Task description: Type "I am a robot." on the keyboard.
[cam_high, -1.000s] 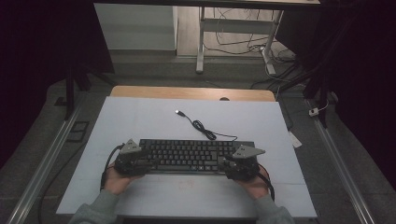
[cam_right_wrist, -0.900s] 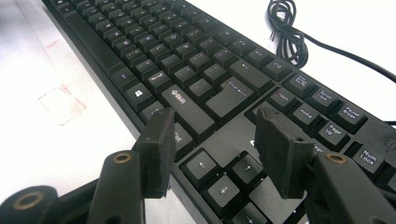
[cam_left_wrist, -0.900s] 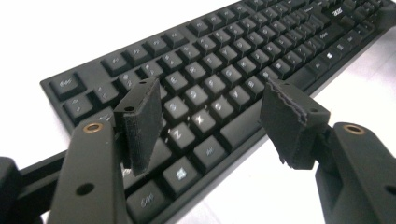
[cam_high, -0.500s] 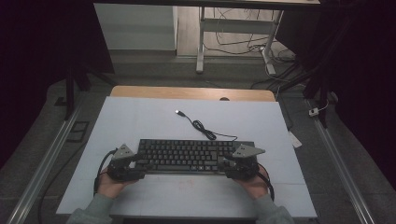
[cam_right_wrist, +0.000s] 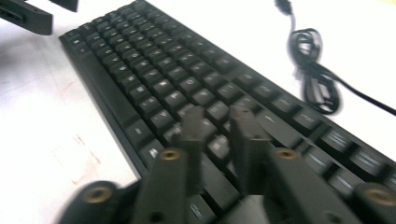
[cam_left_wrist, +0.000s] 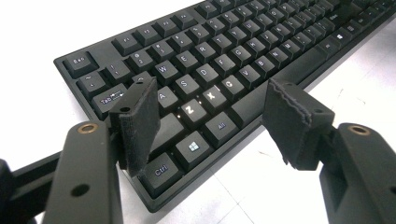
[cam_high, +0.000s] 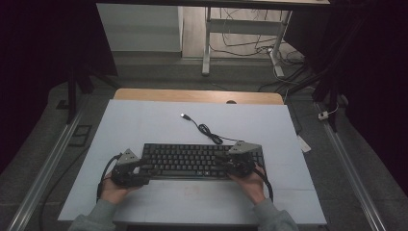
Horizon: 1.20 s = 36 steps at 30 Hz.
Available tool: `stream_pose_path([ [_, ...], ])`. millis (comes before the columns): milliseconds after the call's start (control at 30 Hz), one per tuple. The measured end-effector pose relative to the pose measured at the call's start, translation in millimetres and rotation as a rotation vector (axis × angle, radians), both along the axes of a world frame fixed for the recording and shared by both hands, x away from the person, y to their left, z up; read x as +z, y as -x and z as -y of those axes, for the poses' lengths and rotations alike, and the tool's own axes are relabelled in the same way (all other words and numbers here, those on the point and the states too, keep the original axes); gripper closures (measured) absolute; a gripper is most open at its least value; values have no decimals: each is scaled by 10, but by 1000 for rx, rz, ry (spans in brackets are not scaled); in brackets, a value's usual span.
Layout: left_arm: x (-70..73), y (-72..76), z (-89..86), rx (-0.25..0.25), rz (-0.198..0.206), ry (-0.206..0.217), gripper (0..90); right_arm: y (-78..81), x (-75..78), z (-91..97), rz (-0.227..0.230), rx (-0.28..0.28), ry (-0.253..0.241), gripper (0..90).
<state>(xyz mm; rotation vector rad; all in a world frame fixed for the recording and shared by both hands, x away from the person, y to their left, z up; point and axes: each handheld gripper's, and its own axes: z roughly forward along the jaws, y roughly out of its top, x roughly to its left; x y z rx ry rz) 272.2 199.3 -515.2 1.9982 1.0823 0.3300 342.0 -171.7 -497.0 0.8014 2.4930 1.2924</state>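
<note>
White table [cam_high: 144,120], desk legs [cam_high: 208,43] behind, floor cables [cam_high: 250,41].

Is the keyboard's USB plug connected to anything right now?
No. In the high view the USB plug lies loose on the white table, its cable coiled behind the keyboard.

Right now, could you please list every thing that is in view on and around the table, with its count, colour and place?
keyboard: one, black, flat on the near middle of the white table top.
keyboard cable: one, black, runs from the keyboard's far edge, partly coiled, ends in a loose plug.
table top: one, white, with a wooden strip along its far edge.
desk frame: one, pale, on the floor beyond the table, loose cables under it.
left gripper: one, black, jaws open above the keyboard's left end.
right gripper: one, black, jaws have just been closing, nearly together over the keys, nothing between them.
hands: two, grey sleeves.
</note>
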Motion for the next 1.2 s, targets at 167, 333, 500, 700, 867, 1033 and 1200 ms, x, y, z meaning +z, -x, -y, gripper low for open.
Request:
stream_pose_path([
  [167, -7, 0, 3, 2, -1, -3, 358, -28, -28, -169, -23, 31, 23, 895],
  [333, -19, -4, 8, -1, -4, -9, 357, -21, -68, -305, -32, 65, 45, 895],
  [500, -15, 0, 20, -5, -2, -7, 355, -16, -109, -415, -30, 88, 73, 895],
  [700, -26, -2, 19, -3, -5, -11, 354, -32, -141, -502, -30, 98, 83, 895],
  [867, -32, -1, 21, -2, -7, -15, 354, -29, -172, -545, -30, 106, 109, 894],
  [1033, -38, -3, 21, -4, -8, -18, 353, -26, -204, -574, -27, 105, 135, 896],
  [1200, -36, -1, 21, -4, -6, -18, 353, -7, -177, -570, -5, 101, 136, 896],
])
